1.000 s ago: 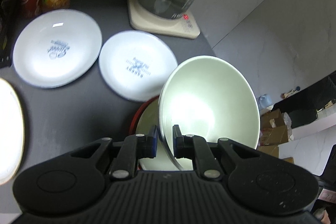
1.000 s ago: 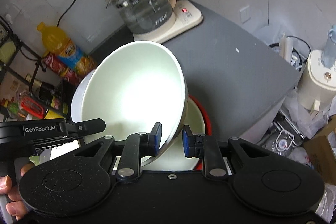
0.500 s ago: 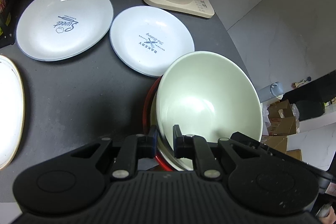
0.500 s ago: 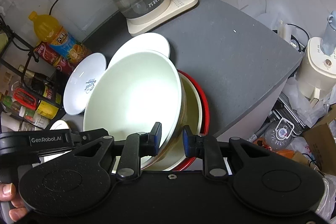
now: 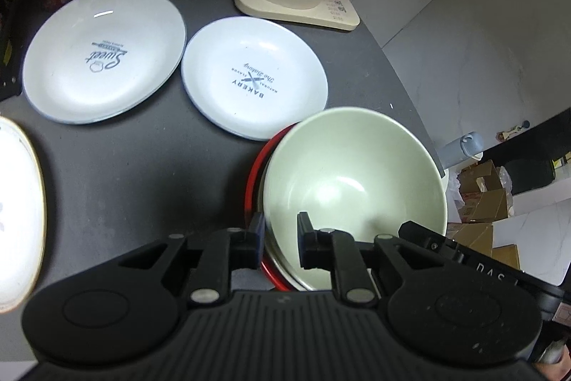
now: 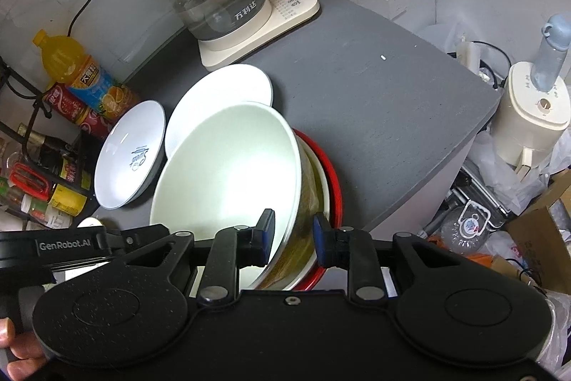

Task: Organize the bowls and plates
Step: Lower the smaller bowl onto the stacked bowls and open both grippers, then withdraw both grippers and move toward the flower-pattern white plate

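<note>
The pale green glazed ceramic bowl (image 5: 351,183) sits nested in a shallower cream bowl with a red outer rim (image 6: 330,181), at the near right corner of the dark grey desk (image 6: 374,102). The left tool (image 5: 280,240) straddles the near left rim of the green bowl, one finger outside and one inside; a gap shows at the inner pad, so its jaws appear parted rather than clamping. The right tool (image 6: 292,236) straddles the near right rim in the same way, with visible clearance on both sides, so it too stands open. Two white round plates with blue print lie flat farther left: the "BAKERY" plate (image 5: 254,77) just beyond the bowls, the "Sweet" plate (image 5: 105,54) beside it. A glass kettle on a cream base (image 6: 228,0) stands at the far edge. Judged from its glaze, the bowl is rigid, moderately heavy, slippery and breakable. Grip it on the rim wall, pads square to the surface, on opposite sides for balance.
</note>
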A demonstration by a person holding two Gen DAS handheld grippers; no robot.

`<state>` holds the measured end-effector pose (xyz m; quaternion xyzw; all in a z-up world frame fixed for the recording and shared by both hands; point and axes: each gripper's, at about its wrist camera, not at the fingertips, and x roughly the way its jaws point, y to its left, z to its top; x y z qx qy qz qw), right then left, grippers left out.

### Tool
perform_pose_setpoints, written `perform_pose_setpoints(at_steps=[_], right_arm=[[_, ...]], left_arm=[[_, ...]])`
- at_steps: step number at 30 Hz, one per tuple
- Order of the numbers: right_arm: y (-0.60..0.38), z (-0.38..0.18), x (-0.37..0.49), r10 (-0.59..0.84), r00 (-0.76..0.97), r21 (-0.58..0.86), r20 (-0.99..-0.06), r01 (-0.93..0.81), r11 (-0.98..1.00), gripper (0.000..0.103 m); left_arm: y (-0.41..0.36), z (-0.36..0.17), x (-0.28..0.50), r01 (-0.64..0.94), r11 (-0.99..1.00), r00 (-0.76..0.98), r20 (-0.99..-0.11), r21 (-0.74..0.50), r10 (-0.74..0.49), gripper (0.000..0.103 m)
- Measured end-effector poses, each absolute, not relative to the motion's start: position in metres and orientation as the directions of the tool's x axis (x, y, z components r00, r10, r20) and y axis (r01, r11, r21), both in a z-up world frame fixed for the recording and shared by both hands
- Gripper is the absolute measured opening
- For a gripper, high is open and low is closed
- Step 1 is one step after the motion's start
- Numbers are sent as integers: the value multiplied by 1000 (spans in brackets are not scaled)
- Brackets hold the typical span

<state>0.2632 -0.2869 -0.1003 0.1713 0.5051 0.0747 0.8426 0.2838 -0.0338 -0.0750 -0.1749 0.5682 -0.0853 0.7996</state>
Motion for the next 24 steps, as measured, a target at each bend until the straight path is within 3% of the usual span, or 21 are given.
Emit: perform_pose_setpoints(at_steps=[5, 10, 14, 17, 24], right_arm=[[-287, -95, 260, 299, 493, 371, -817, 54, 927, 27], [-283, -84, 257, 300, 501, 361, -812, 27, 932, 50], [-279, -74, 255, 299, 503, 350, -811, 6, 937, 61], [-277, -67, 253, 298, 511, 341, -806, -10, 940, 70], [-265, -55, 260, 331, 510, 335, -794, -87, 938, 82]], left_arm=[[-32, -70, 284, -43, 923, 335, -876, -382, -347, 17], [-32, -64, 283, -28, 924, 347, -871, -380, -348, 28], [-29, -60, 279, -38, 930, 359, -874, -365, -328, 50], [-26, -54, 275, -39, 932, 375, -870, -359, -320, 60], [-13, -47, 272, -89, 937, 404, -872, -338, -276, 64]])
